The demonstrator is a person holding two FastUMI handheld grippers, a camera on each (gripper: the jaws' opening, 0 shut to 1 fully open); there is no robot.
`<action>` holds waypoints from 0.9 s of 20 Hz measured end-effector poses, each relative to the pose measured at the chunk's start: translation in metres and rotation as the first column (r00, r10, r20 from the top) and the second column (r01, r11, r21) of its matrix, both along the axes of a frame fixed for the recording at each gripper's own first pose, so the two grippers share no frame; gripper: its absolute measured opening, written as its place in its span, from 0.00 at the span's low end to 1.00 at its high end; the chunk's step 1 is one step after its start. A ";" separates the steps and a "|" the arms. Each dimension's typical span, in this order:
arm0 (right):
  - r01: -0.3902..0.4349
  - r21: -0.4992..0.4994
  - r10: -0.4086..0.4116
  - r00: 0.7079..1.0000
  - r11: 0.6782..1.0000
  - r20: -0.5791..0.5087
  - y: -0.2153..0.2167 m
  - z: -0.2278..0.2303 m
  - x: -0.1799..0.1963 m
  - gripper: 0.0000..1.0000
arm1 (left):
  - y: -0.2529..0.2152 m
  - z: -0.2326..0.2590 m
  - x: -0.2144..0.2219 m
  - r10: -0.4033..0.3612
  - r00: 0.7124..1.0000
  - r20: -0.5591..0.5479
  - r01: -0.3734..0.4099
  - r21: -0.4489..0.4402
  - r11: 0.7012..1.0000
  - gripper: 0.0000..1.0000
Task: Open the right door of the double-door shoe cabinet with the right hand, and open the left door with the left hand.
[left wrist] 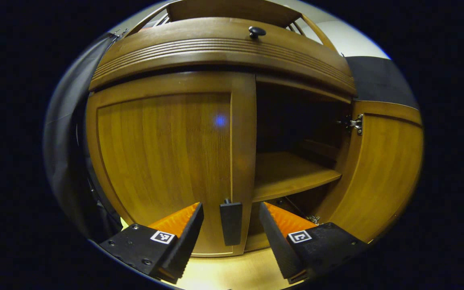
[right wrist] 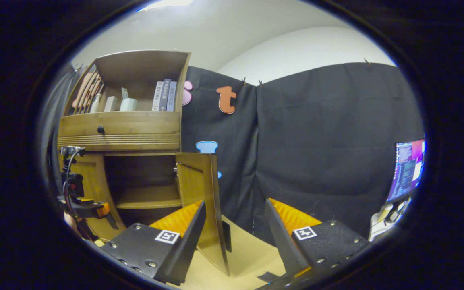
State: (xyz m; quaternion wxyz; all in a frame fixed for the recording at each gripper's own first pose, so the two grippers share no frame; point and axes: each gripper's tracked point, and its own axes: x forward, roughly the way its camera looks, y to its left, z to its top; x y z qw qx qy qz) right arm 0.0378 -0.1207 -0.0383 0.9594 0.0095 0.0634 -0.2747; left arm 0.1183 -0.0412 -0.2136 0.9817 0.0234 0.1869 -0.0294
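Observation:
The wooden shoe cabinet (left wrist: 224,52) stands right before me in the left gripper view. Its left door (left wrist: 163,161) is closed, with a dark handle (left wrist: 231,222) on its right stile. My left gripper (left wrist: 231,233) is open, its fingers on either side of that handle without touching it. The right door (left wrist: 381,177) is swung wide open, baring a shelf (left wrist: 288,173) in the dark inside. In the right gripper view my right gripper (right wrist: 234,237) is open and holds nothing, a little back from the open right door (right wrist: 201,201). The left gripper (right wrist: 81,207) shows there at the left door.
A drawer with a round knob (left wrist: 257,31) runs above the doors. On top of the cabinet (right wrist: 123,121) an open shelf holds books (right wrist: 165,96) and small items. Black cloth wall (right wrist: 316,153) stands behind. A monitor (right wrist: 408,169) glows at far right. Light wooden floor (right wrist: 244,249) lies below.

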 end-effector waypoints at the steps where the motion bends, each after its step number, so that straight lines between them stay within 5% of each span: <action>1: 0.001 -0.008 -0.001 1.000 1.000 -0.003 -0.001 0.001 0.001 0.87 | 0.000 -0.004 0.007 0.015 1.000 -0.004 -0.015 0.001 1.000 0.81; 6: 0.012 -0.022 -0.013 0.999 1.000 -0.029 -0.008 -0.006 -0.001 0.87 | -0.002 -0.026 0.020 0.036 0.999 -0.032 -0.036 0.004 0.999 0.58; 9: 0.006 -0.013 -0.007 0.999 1.000 -0.039 -0.009 -0.012 0.001 0.87 | -0.002 -0.029 0.024 0.056 0.998 -0.036 -0.056 -0.001 0.998 0.35; 18: -0.078 -0.002 0.078 0.996 0.997 -0.044 0.006 -0.016 0.024 0.87 | 0.001 -0.027 0.010 0.079 0.996 -0.029 -0.079 -0.024 0.997 0.35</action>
